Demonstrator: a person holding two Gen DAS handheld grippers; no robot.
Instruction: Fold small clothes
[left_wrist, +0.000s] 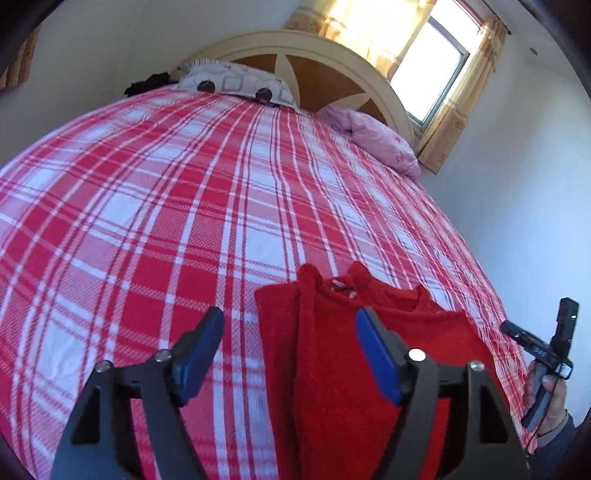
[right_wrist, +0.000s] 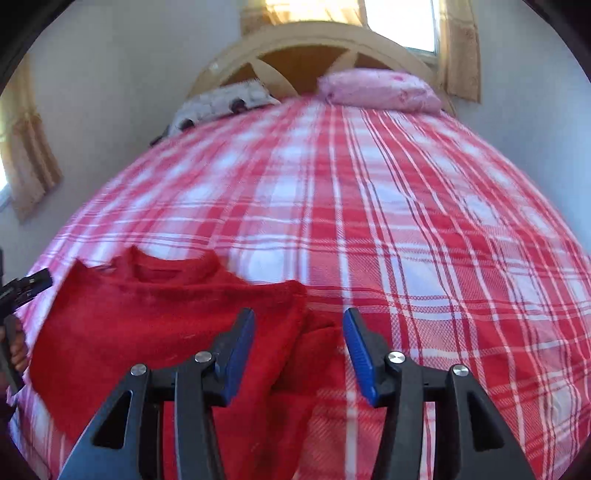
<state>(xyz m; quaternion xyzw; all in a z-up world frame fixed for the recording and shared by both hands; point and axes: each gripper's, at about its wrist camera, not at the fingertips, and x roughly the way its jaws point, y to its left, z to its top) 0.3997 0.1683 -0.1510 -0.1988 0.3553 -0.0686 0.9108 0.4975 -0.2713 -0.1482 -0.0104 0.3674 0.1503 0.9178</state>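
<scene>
**Red sweater lies part-folded near the foot of the bed**

Red sweater (left_wrist: 332, 369) is a thick, fuzzy knit, and you have it lying flat on the plaid bedspread (left_wrist: 166, 221) at about 6 o'clock in your left wrist view. One side panel is turned in over the body, which makes a long straight crease running away from you. The round neckline sits at the far end, with a small white label showing inside it.

Your left gripper (left_wrist: 290, 350) stands wide, its flat blue pads apart and nothing pressed between them. One finger (left_wrist: 376, 354) hangs over the red knit; the other is over bare bedspread at 7 o'clock.

In your right wrist view the sweater (right_wrist: 147, 332) spreads from 6 to 9 o'clock, soft and slightly blurred, with its near edge bunched into a rounded fold. Your right gripper (right_wrist: 299, 354) is parted about halfway, gripping nothing, with that bunched edge lying below the gap.

The bedspread is a woven red, pink and white check, smooth and taut. At 12 o'clock stands an arched cream headboard (left_wrist: 295, 48) with brown wooden panels. Against it rest a grey patterned pillow (left_wrist: 236, 83) and a crumpled pink pillow (left_wrist: 380, 142). At 1 o'clock a bright window (left_wrist: 428, 74) is framed by yellowish curtains.

At 4 o'clock in the left wrist view your right hand (left_wrist: 546, 398) wraps the black handle of its tool.
</scene>
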